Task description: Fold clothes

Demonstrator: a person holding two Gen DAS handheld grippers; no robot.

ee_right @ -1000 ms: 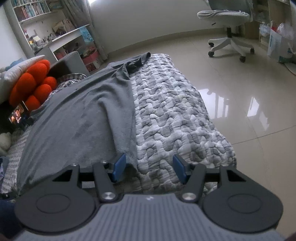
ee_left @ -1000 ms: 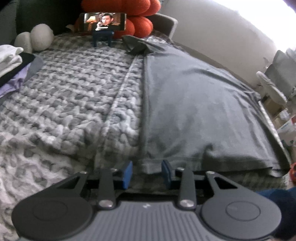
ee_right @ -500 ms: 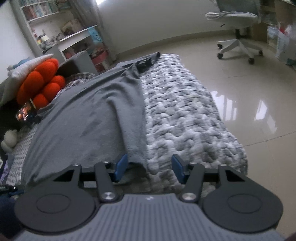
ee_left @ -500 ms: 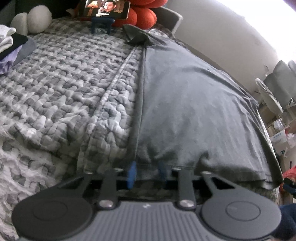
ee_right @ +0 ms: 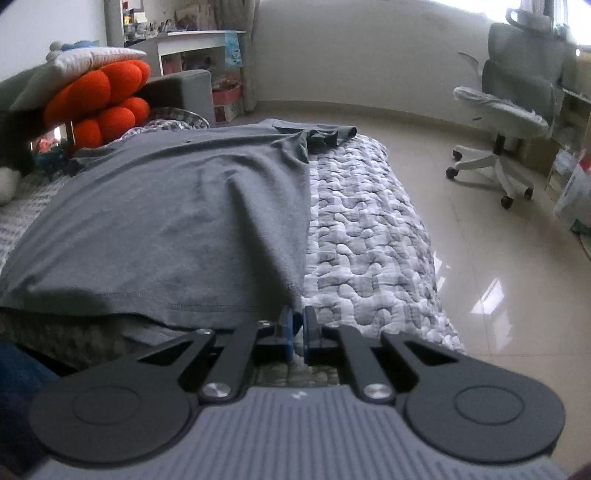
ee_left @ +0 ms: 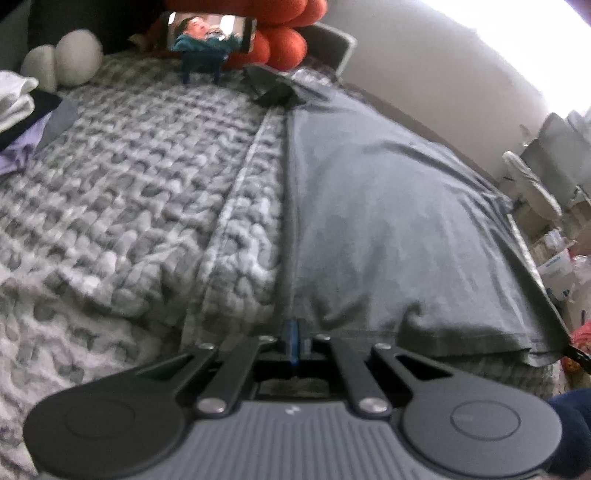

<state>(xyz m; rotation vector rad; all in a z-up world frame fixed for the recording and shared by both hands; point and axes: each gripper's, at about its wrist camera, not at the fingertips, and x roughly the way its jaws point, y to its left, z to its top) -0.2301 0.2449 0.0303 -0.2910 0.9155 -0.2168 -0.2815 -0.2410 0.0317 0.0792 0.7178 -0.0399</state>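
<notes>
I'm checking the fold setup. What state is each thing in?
grey T-shirt: spread flat on the bed, unfolded, hem corners gripped.
left tool: shut on the shirt's hem corner.
right tool: shut on the other hem corner.
phone: propped up, screen on.

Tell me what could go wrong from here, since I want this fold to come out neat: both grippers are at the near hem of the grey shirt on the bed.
1. The left gripper has just closed on the grey shirt right at its corner; such a thin bite might slip when lifted.
2. The right gripper sits where the hem meets the blanket, so it may pinch blanket too.
3. The far sleeve is bunched and could fold crooked.
</notes>
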